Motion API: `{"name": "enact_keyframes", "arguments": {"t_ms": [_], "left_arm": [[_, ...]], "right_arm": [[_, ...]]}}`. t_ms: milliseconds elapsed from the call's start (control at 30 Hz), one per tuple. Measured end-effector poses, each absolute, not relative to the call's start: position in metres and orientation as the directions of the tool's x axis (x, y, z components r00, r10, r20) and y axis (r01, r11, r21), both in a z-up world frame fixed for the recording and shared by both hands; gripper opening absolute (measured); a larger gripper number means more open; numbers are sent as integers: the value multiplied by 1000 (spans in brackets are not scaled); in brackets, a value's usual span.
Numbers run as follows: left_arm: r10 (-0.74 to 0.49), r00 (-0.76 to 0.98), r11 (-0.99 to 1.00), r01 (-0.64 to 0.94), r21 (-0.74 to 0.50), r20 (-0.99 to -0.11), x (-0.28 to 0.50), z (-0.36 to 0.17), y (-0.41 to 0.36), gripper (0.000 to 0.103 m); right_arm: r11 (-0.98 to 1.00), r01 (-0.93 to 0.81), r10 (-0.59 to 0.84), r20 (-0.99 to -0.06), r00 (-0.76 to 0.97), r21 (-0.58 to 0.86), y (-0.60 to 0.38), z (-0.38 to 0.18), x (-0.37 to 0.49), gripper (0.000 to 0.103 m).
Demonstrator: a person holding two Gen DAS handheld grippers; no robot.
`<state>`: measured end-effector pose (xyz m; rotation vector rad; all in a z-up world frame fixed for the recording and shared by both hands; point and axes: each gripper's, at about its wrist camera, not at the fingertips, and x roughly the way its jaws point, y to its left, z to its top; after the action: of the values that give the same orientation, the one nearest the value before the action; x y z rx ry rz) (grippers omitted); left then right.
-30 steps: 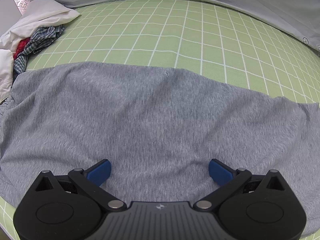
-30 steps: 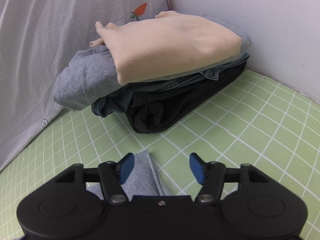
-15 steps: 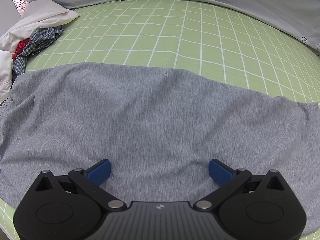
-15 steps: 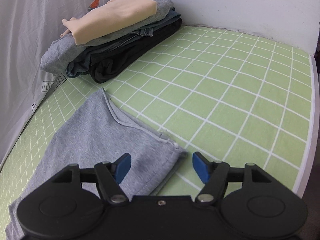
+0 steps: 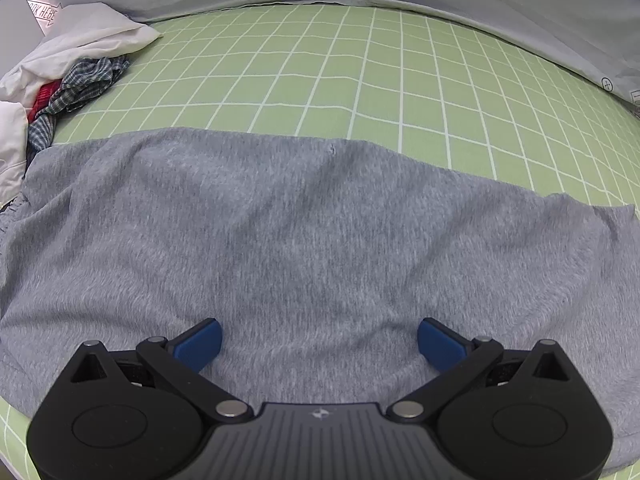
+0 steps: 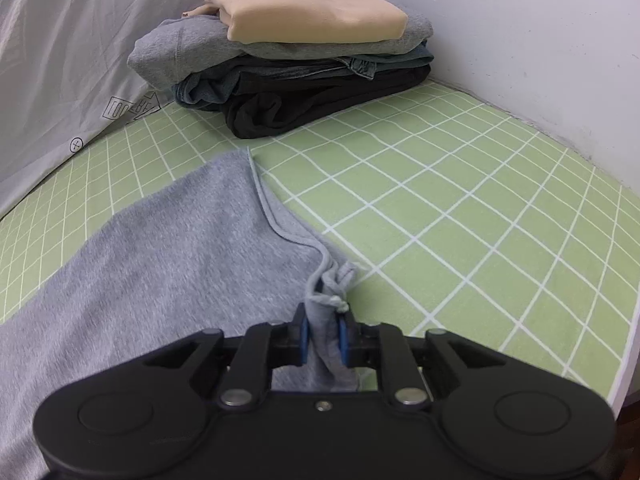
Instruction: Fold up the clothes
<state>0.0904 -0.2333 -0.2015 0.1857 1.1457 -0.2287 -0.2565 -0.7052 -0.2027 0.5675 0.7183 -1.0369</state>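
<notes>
A light green bed sheet with a white grid pattern (image 5: 400, 80) is seen covering the work surface. It is bordered by a pale grey printed cloth (image 6: 60, 60) on one side and a white plastered wall (image 6: 540, 40) on the other. In the corner, a stack of folded clothes (image 6: 296, 64) is noted, topped by a cream garment over grey, denim and black layers. In the left wrist view, a loose heap of white, checked and red garments (image 5: 68, 76) is seen at the far left edge.

On the pale cloth, carrot motifs and a boxed label are visible; the lettering "OK HERE" is partly readable in the left wrist view, the rest being cut off.

The grey heathered knit garment (image 5: 300, 240) is spread flat on the sheet. The left gripper (image 5: 319, 340) is held over it with its blue pads wide apart, nothing being clamped. The right gripper (image 6: 323, 334) has just been closing, and its jaws are now pinched on a bunched corner of the garment's hemmed edge, near the sheet's outer edge.
</notes>
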Motion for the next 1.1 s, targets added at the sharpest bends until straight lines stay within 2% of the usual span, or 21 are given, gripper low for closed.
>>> {"name": "enact_keyframes", "arguments": {"t_ms": [233,467,700,833,933,1000,1100], "left_arm": [[-85,392,961,276,29,-916,92,-200,-233,103],[-86,392,961,276,28,-916,92,-200,-234,103],[-87,398,961,275,28,-913,92,-200,-234,103],[-89,404,961,274,28,-910,91,-200,-234,103],[-89,407,961,273,28,-909,91,-200,-234,103],[-90,409,962,273,28,-908,91,-200,-234,103],[-91,412,962,273,27,-907,91,-199,-234,103]], "right_arm": [[450,893,-578,-752,317,30,-694,-192,-243,6],[647,756,-527,-659,536,97,-659,-159,-208,6],[831,523,-314,-616,723,190,-625,-141,-157,6],[901,331,-107,-596,796,280,-601,-136,-139,6],[926,189,51,-605,795,326,-579,-141,-128,6],[938,81,168,-650,741,336,-559,-152,-119,6],[947,14,231,-710,665,321,-538,-167,-112,6]]}}
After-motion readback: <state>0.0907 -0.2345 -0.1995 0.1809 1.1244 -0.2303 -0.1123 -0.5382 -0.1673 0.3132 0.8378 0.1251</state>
